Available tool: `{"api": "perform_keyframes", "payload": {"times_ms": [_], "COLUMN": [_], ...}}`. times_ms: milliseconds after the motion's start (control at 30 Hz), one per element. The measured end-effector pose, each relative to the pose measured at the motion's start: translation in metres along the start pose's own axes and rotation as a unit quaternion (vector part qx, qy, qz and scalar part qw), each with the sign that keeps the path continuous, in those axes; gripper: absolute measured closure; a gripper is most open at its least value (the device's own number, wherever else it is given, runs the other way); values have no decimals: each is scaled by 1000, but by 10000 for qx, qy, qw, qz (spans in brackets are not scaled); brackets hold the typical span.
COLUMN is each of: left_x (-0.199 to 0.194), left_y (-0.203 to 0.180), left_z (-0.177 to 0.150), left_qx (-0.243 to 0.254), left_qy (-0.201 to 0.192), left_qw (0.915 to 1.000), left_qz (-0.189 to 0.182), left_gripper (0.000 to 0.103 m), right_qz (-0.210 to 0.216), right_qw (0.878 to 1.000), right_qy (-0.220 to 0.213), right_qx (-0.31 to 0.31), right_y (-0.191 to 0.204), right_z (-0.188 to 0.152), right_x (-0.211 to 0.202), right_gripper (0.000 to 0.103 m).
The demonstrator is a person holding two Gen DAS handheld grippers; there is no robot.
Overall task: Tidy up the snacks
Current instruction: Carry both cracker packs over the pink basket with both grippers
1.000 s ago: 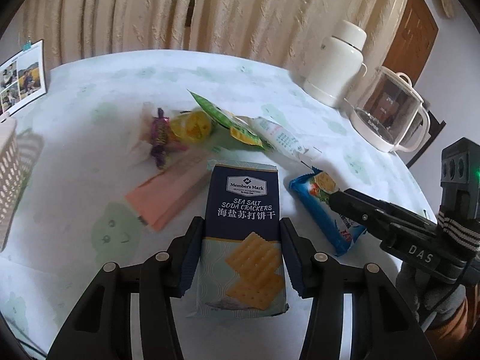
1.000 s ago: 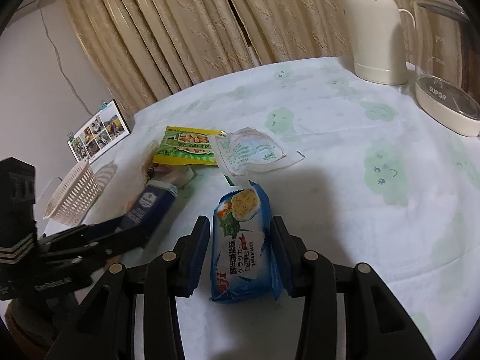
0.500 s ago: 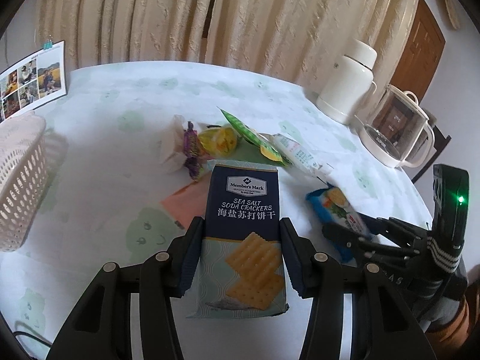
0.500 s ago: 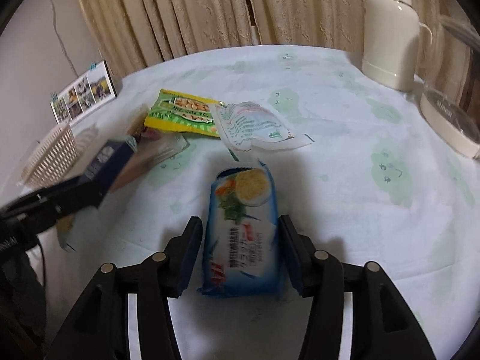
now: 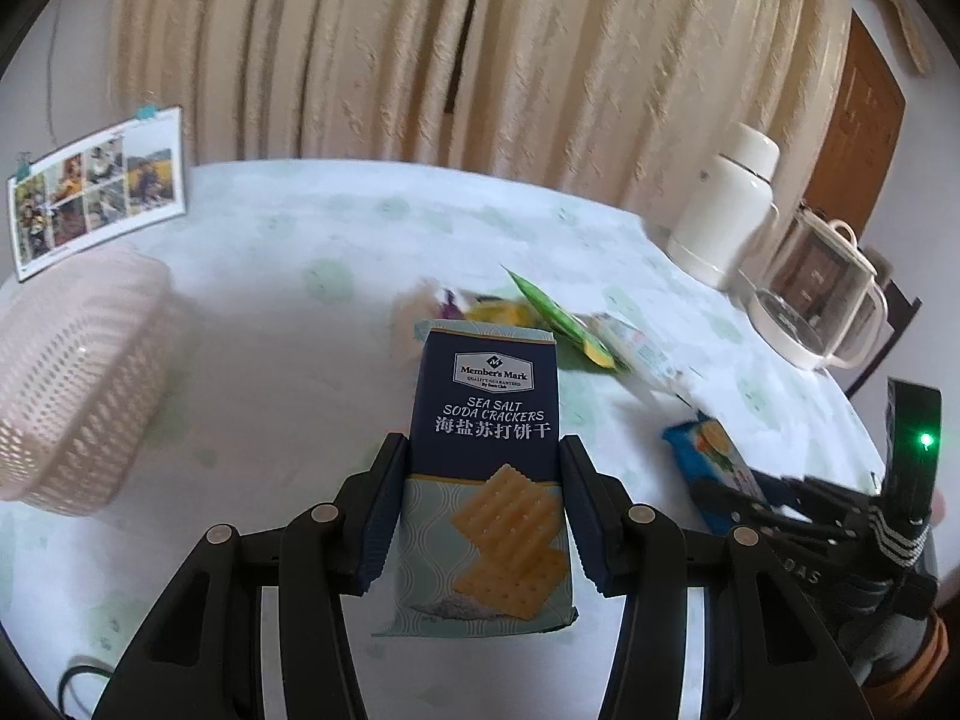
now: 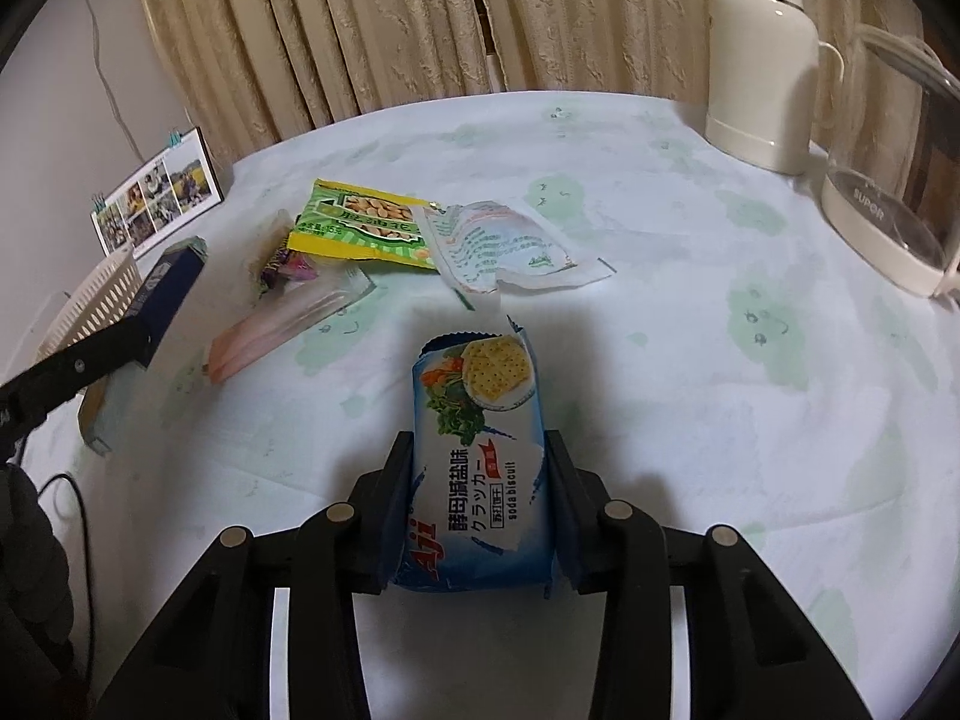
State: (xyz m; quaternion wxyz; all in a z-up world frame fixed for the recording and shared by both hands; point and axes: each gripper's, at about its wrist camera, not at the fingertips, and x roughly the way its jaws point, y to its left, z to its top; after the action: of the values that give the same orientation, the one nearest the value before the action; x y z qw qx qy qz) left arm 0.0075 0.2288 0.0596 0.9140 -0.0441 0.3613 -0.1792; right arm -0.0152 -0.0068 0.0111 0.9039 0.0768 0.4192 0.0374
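Note:
My left gripper [image 5: 485, 468] is shut on a dark blue pack of sea salt soda crackers [image 5: 487, 450], held above the table. My right gripper [image 6: 479, 468] is shut on a light blue soda biscuit pack [image 6: 480, 468], also lifted. A pale pink lattice basket [image 5: 72, 372] stands at the left of the table. Loose snacks lie in the middle: a green peanut bag [image 6: 360, 228], a white wrapper [image 6: 510, 246], a purple candy [image 6: 282, 264] and a pink packet [image 6: 282, 324]. From the right wrist view the left gripper [image 6: 150, 324] and its crackers hang near the basket [image 6: 96, 306].
A white thermos [image 6: 762, 60] and a glass kettle on a white base [image 6: 888, 180] stand at the table's far right. A photo calendar [image 5: 96, 192] leans at the back left. Beige curtains hang behind. A cable [image 6: 66, 516] trails over the near left edge.
My left gripper has swung left with the crackers, bringing the basket further into view. My right gripper has lifted the blue biscuit pack and pulled back a little.

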Motion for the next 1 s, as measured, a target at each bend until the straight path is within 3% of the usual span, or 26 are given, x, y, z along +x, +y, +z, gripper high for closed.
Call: {"api": "perform_keyframes", "payload": {"times_ms": [200, 467, 733, 1000], "left_x": [-19, -45, -63, -58], "left_y": [23, 71, 120, 172], "left_z": [7, 16, 22, 19], "left_qx": [-177, -595, -942, -1371], "left_qy": [-357, -844, -1298, -1317], "left_qw": [9988, 9911, 9731, 9564], "left_qz": [292, 842, 1656, 2217], "left_gripper": [52, 52, 52, 50], "right_qz": [428, 615, 708, 772], "right_qw": [9989, 9980, 9974, 9970], "right_qy": [23, 33, 75, 105], "right_qx": [198, 131, 87, -14], "right_y": [8, 29, 47, 67], "right_z": [-3, -2, 1, 4], "right_x": [-1, 0, 3, 7], "right_gripper": [66, 66, 66, 66]}}
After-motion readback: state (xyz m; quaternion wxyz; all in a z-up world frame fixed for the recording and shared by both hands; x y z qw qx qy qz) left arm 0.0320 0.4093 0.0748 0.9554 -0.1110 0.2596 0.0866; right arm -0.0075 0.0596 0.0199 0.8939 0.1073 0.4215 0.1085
